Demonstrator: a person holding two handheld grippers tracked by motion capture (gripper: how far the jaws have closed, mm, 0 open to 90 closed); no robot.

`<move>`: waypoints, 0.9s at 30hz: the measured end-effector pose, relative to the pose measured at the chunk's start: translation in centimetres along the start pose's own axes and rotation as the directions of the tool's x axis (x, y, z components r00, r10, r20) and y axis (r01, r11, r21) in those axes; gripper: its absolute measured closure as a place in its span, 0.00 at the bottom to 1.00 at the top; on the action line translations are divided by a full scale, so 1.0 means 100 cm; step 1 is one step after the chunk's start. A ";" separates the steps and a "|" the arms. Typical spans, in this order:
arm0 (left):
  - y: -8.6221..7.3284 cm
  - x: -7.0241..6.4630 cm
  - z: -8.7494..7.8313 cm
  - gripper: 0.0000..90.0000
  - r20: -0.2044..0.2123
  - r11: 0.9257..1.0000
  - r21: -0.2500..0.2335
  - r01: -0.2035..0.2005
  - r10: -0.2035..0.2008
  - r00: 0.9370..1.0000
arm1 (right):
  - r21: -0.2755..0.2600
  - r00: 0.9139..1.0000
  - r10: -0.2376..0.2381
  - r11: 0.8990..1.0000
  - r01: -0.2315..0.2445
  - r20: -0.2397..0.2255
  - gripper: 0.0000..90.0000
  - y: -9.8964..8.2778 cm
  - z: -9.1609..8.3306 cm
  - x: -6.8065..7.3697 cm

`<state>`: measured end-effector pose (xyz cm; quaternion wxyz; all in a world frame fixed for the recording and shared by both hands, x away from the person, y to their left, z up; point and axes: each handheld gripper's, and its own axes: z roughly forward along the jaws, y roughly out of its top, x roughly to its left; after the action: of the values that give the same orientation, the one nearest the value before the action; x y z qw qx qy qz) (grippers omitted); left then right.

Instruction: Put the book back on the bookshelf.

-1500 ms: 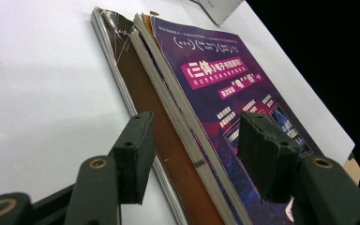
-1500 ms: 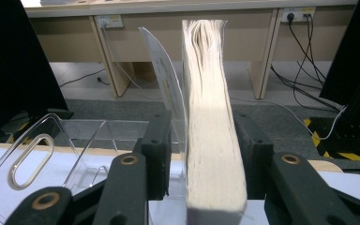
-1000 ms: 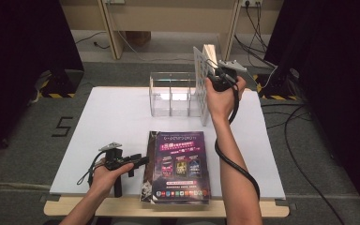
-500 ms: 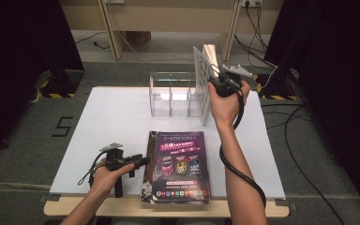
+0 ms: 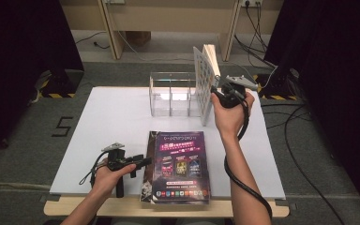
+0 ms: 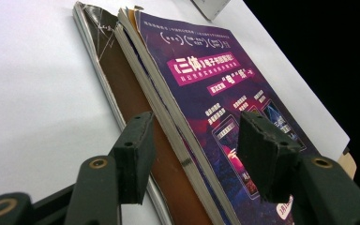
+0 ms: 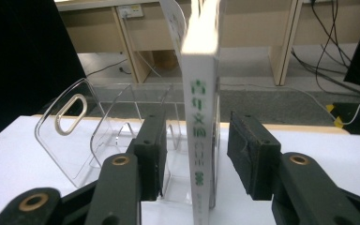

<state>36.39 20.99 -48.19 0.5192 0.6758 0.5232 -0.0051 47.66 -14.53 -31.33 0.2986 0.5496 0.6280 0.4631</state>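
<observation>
A white book [image 5: 205, 79] stands upright at the right end of a clear acrylic rack [image 5: 171, 93]. My right gripper [image 5: 217, 93] is at the book's near edge. In the right gripper view the spine [image 7: 199, 117] rises between the jaws of the right gripper [image 7: 194, 154], which have just been opening, with a gap at each pad. A stack of magazines [image 5: 178, 164] with a purple cover lies flat at the table's front. My left gripper [image 5: 145, 161] lies level at its left edge, open. In the left gripper view the stack's [image 6: 206, 93] edge runs between the apart jaws of the left gripper [image 6: 197, 150].
The white table [image 5: 112, 122] stretches to the left of the rack and stack. The rack's curved clear dividers [image 7: 75, 126] stand left of the book. Desk legs and cables [image 5: 262, 28] are on the floor beyond the table.
The right hand has drawn back slightly toward the person, and its jaws have spread away from the white book, which stays standing. The left hand has not moved.
</observation>
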 end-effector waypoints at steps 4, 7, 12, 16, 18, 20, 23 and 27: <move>0.001 -0.001 0.004 0.51 -0.004 1.000 0.007 -0.006 0.006 1.000 | 0.021 1.000 0.005 1.000 -0.005 -0.011 0.64 -0.010 -0.006 -0.004; 0.002 -0.003 0.009 0.51 -0.003 1.000 0.007 -0.005 0.005 1.000 | 0.048 1.000 0.010 0.999 -0.009 -0.021 0.64 -0.021 -0.009 -0.006; 0.006 -0.005 0.019 0.52 -0.024 1.000 0.011 -0.016 0.016 1.000 | 0.099 0.999 0.023 0.995 -0.019 -0.033 0.64 -0.042 -0.011 -0.009; 0.009 -0.004 0.024 0.53 -0.059 1.000 0.023 -0.021 0.022 0.998 | 0.155 0.998 0.030 0.988 -0.023 -0.048 0.64 -0.063 -0.009 -0.010; 0.009 -0.002 0.027 0.53 -0.072 0.999 0.031 -0.020 0.022 0.997 | 0.183 0.998 0.035 0.983 -0.025 -0.050 0.64 -0.074 -0.007 -0.011; 0.010 -0.001 0.030 0.53 -0.074 0.999 0.035 -0.015 0.017 0.997 | 0.215 0.998 0.034 0.976 -0.021 -0.059 0.64 -0.084 -0.005 -0.010; 0.013 -0.001 0.033 0.54 -0.089 0.999 0.036 -0.011 0.014 0.996 | 0.267 0.995 0.044 0.964 -0.020 -0.084 0.64 -0.100 -0.001 -0.009; 0.015 -0.001 0.037 0.54 -0.094 0.999 0.038 -0.004 0.007 0.996 | 0.322 0.994 0.046 0.946 -0.012 -0.099 0.64 -0.118 0.005 -0.008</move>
<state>39.43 18.46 -48.80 0.4812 0.6862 0.5451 0.0183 43.36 -14.78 -42.33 0.1649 0.5751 0.7016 0.3871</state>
